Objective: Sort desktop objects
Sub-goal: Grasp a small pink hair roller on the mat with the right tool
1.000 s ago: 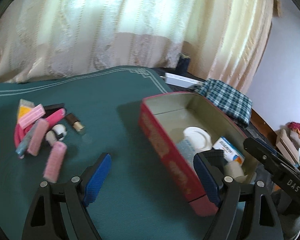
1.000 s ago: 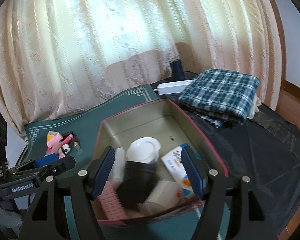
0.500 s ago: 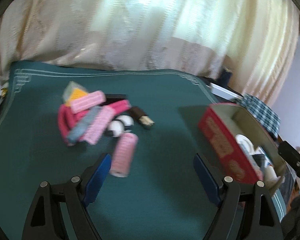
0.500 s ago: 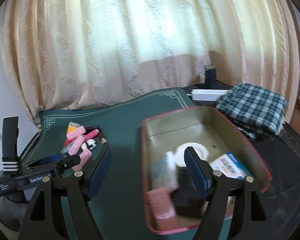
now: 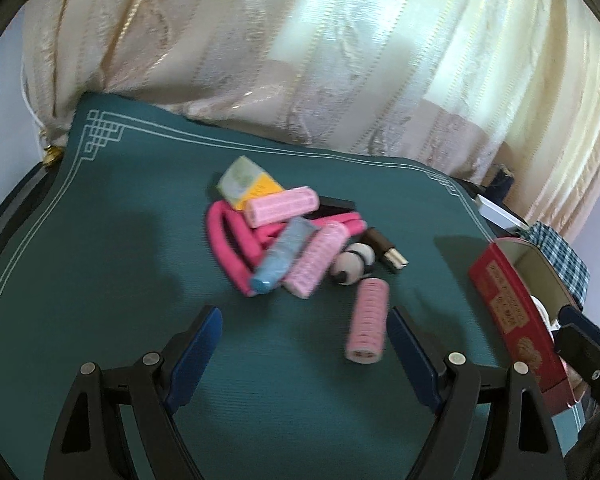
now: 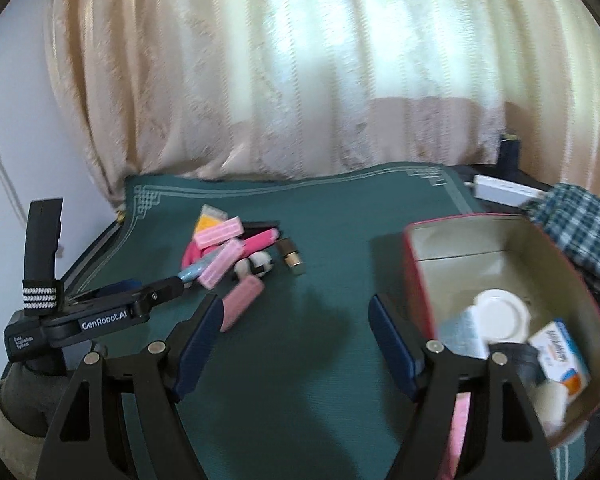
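A pile of small items lies on the green mat (image 5: pixel 100 240): pink hair rollers (image 5: pixel 282 212), a blue roller (image 5: pixel 284 262), a bent pink foam band (image 5: pixel 228 244), a yellow box (image 5: pixel 248 186), a panda toy (image 5: pixel 352 266) and a lipstick (image 5: pixel 384 248). My left gripper (image 5: pixel 304 320) is open just short of the pile. One loose pink roller (image 5: pixel 368 326) lies between its fingers, close to the right one, untouched. My right gripper (image 6: pixel 296 308) is open and empty over bare mat, between the pile (image 6: pixel 228 256) and the red tin (image 6: pixel 420 264).
The tin holds a white lid (image 6: pixel 500 314), a small carton (image 6: pixel 560 356) and other items. A white power strip (image 6: pixel 504 190) and folded plaid cloth (image 6: pixel 576 232) lie behind it. A cream curtain (image 6: pixel 300 80) hangs along the mat's far edge.
Both views have swung left, from the tin toward the pile. The dark item between the right jaws a second ago now lies in the tin. The left gripper has closed in on the loose pink roller.
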Demonstrator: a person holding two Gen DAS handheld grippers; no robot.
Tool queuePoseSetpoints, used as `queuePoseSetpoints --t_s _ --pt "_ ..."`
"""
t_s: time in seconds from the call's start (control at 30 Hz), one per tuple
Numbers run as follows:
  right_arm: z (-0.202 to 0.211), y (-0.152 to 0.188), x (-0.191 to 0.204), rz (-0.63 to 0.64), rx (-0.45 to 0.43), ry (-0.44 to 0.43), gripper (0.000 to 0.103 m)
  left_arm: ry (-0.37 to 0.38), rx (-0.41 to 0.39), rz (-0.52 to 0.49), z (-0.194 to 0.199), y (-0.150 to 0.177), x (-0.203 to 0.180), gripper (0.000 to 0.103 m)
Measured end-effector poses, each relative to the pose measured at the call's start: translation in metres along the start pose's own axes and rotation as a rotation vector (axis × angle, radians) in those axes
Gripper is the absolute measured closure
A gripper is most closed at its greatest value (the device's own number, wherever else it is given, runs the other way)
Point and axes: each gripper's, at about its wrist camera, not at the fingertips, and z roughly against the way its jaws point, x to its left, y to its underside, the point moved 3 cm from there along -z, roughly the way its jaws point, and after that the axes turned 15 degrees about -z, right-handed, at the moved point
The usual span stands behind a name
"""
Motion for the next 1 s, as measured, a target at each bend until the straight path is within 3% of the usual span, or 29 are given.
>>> queuePoseSetpoints --t_s 0.2,0.63,1.0 --pt "-0.041 0.012 0.016 0.013 0.118 0.003 0.025 -0.012 -0.001 0.057 -0.001 0.008 0.026 0.017" --pt "-0.117 0.019 0.042 0.063 0.274 0.043 0.026 -0.006 0.003 0.122 -0.003 0.017 0.047 0.017" --pt "-0.152 0.03 0.051 0.123 0.332 0.075 0.057 0.009 0.017 0.113 -0.008 0.019 0.044 0.017"
